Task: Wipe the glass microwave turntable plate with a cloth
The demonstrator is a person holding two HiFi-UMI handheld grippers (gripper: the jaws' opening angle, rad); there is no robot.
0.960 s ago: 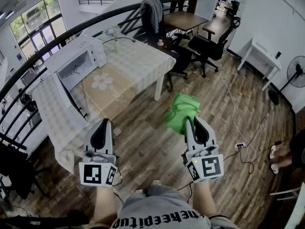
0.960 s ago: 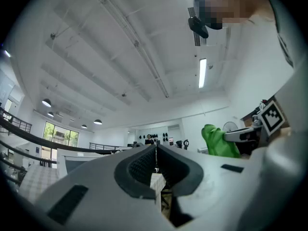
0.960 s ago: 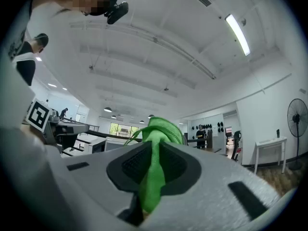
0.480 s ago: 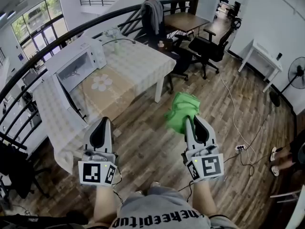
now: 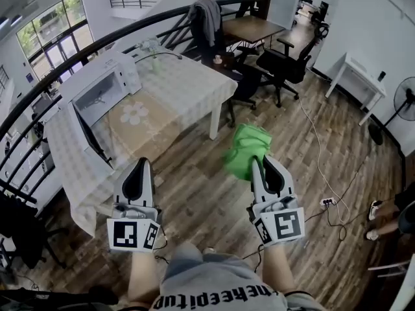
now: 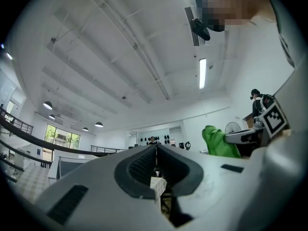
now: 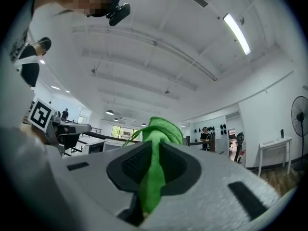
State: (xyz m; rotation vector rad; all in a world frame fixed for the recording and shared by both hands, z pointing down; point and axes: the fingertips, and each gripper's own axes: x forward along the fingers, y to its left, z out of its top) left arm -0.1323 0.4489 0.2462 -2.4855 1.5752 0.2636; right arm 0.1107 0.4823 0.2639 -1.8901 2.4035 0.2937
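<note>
Head view: green cloth (image 5: pixel 246 149) bunched above the wooden floor, pinched at the tip of the right tongs (image 5: pixel 259 162), well apart from the white microwave (image 5: pixel 104 86) standing door-open on the checked table (image 5: pixel 188 83), with the left tongs (image 5: pixel 139 167) alongside and an upside-down shirt print only partly legible. Left gripper view: jaws pressed together on nothing, cloth off to the right. Right gripper view: jaws clamped tight on a fold of the cloth.

Two tongs (image 5: pixel 140 165) (image 5: pixel 260 162), one green cloth (image 5: pixel 246 149), one microwave (image 5: pixel 97 86)
</note>
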